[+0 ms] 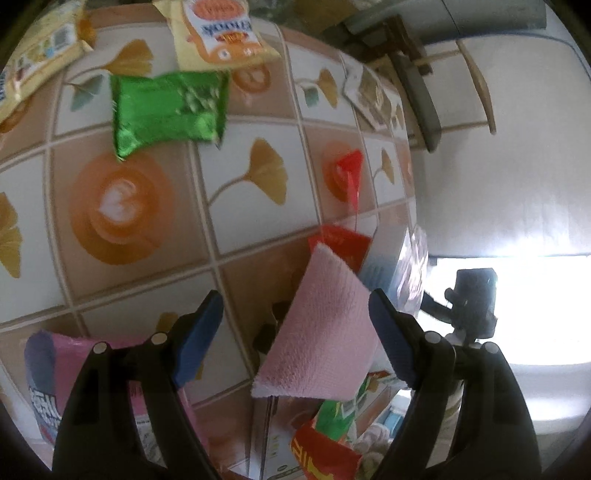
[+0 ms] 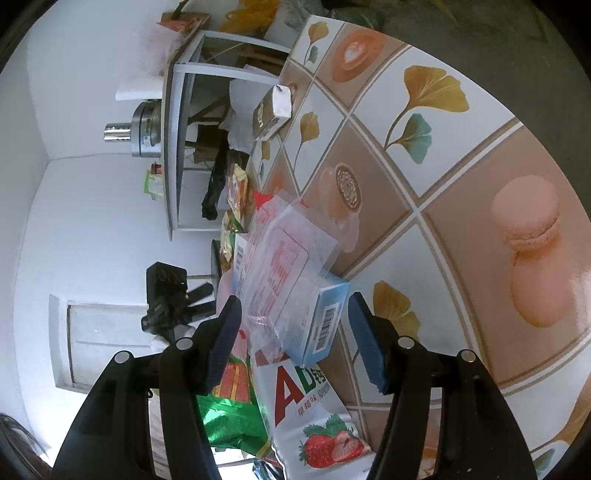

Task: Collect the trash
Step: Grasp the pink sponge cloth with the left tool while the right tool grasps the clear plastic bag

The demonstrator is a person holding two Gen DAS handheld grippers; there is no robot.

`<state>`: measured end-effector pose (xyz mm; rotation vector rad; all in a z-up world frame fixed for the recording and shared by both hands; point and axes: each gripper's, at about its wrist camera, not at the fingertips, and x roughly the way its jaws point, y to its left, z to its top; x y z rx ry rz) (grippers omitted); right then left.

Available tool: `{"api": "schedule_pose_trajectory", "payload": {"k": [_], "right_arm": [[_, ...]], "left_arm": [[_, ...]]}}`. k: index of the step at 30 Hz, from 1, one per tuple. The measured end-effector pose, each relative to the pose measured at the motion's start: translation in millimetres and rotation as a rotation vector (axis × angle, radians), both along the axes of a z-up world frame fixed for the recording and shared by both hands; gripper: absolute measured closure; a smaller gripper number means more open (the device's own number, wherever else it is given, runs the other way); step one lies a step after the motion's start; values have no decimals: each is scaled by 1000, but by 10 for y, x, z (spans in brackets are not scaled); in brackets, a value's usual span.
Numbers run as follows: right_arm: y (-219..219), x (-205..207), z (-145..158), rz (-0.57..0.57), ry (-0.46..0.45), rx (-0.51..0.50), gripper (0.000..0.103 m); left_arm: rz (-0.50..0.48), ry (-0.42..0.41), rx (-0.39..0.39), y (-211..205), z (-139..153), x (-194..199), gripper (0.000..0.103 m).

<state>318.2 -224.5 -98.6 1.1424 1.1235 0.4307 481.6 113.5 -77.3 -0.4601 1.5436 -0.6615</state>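
In the left wrist view my left gripper (image 1: 295,332) stands open over the patterned table (image 1: 236,218). A pink cloth (image 1: 321,332) lies tilted between its fingers, its corner close to the right pad and well apart from the left one. A green foil packet (image 1: 170,107), a red wrapper (image 1: 351,173) and a red packet (image 1: 340,243) lie further on. In the right wrist view my right gripper (image 2: 295,332) is open around a light blue box (image 2: 317,325) under a clear plastic bag (image 2: 280,258). A thin gap shows at the right pad.
Yellow snack packets (image 1: 221,33) and a pink packet (image 1: 55,387) lie on the table. A heap holds a strawberry milk pack (image 2: 314,406), green foil (image 2: 229,417) and a red packet (image 1: 325,454). A small carton (image 2: 273,107) stands farther along. A black device (image 2: 166,291) sits off the table edge.
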Motion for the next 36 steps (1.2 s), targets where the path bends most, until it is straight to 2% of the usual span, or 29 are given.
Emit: {"api": "schedule_pose_trajectory", "payload": {"k": [5,8,10,17,21,30,36], "right_arm": [[29,47,-34,1,1,10,44],[28,58,-58,-9,6,20,44],[23,55,-79,-16,8,27,44],[-3,73,-126,-44,4,43,44],[3,76,-131,-51,5,34,44],[-9,92,-182,-75,24,17,59],[-61,66,-257,-100,34,32,79]], "left_arm": [[-30,-9,-11,-61,-4,-63,29],[-42,-28,-16,-93,19,-85,40],[-42,-35,-23,-100,31,-96,52],[-28,-86,-66,-46,153,-115,70],[-22,-126,-88,-20,239,-133,73],[4,-184,-142,58,368,-167,75],[24,-214,-166,159,479,-196,75]]}}
